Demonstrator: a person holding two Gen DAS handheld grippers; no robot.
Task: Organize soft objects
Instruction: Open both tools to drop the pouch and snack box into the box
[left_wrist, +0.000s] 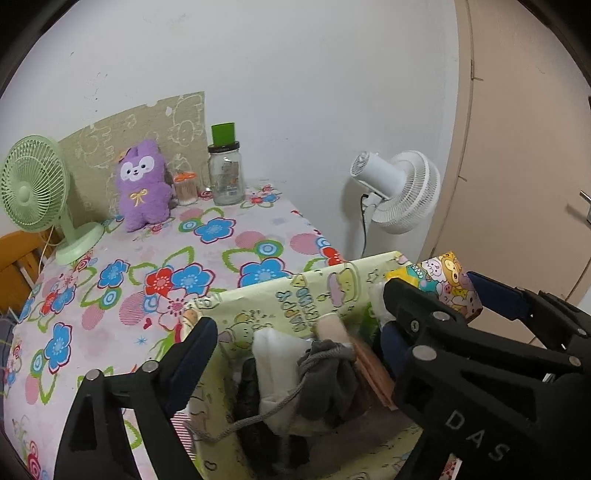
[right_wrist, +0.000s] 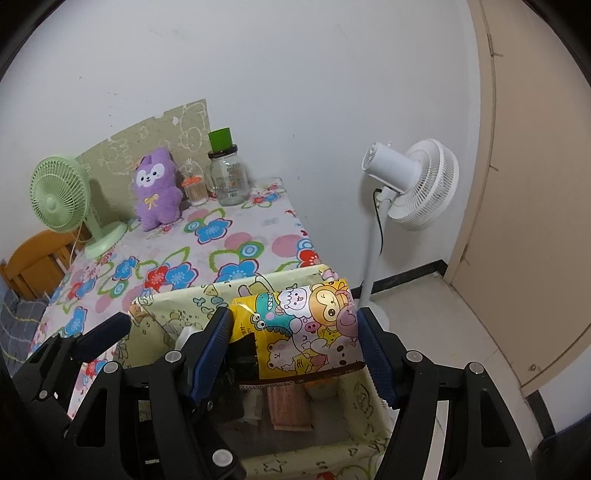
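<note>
The right wrist view shows the right claw clamped on a cartoon-printed pack, held above the box on the bench. The left wrist view alone shows the box contents: grey cloth, white cloth. Left claw fingers stand apart.

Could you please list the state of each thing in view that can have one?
Cartoon packet: clamped in the right gripper, above the fabric box.
Left gripper: open, holding nothing, over the box.
Fabric box: open-topped, clothes inside.
Glass jar: upright, lidded.
Purple plush: upright.
Green fan: upright.
</note>
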